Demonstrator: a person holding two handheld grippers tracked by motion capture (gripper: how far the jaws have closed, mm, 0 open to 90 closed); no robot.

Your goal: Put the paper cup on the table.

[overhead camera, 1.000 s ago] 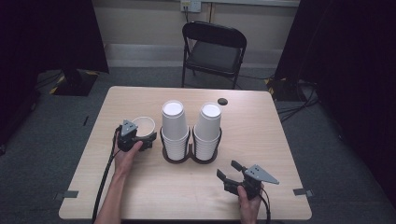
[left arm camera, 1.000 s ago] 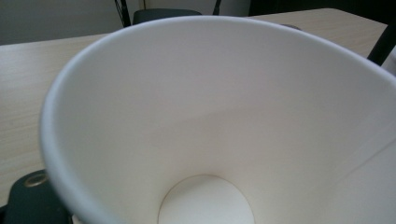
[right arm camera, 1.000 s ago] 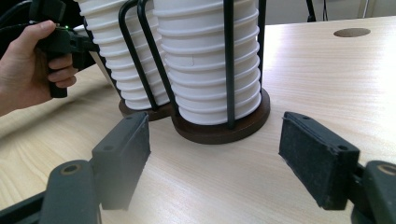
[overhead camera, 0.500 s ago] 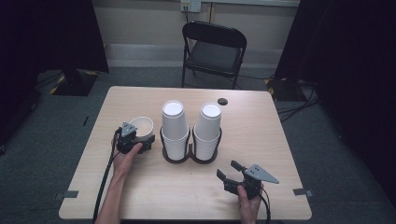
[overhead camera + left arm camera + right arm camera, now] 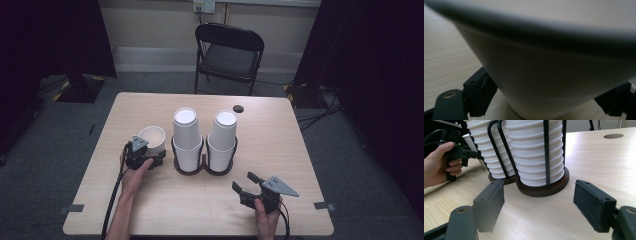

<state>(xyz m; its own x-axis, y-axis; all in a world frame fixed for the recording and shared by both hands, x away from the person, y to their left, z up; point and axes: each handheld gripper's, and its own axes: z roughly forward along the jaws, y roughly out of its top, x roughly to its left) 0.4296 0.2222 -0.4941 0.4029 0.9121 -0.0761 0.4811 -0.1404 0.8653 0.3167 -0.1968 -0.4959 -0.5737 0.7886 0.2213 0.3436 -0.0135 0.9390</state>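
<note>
The single paper cup (image 5: 152, 138) is seen standing upright on the table (image 5: 300, 150), left of the black holder (image 5: 204, 169) with its 2 stacks of cups (image 5: 187, 137), apart from the nearer stack. Compared with the frame 1 second earlier, the cup is found slightly nearer the table's front left, and the left gripper (image 5: 150, 160) has been drawn in more closely against its near side; the jaws have just been closing, with the cup's lower part between them. In the left gripper view the cup (image 5: 544, 65) is shown tapering down between the 2 black pads (image 5: 479, 95), which are set against its sides near the base, so a narrow grip on the cup is read. The right gripper (image 5: 247, 186), the holder and the stacks are seen unchanged from the earlier frames.

Much of the cup is blurred in the left gripper view, its rim being cut off at the top and its base partly at the bottom edge. In the high view the cup's lower wall is covered by the left gripper and the hand (image 5: 134, 175) behind it. In the right gripper view the cup is largely hidden behind the stacks.

The right gripper (image 5: 539, 202) is held wide, nothing between its pads, near the front right of the table, well apart from the cup and pointed towards the holder (image 5: 541, 187)
</note>
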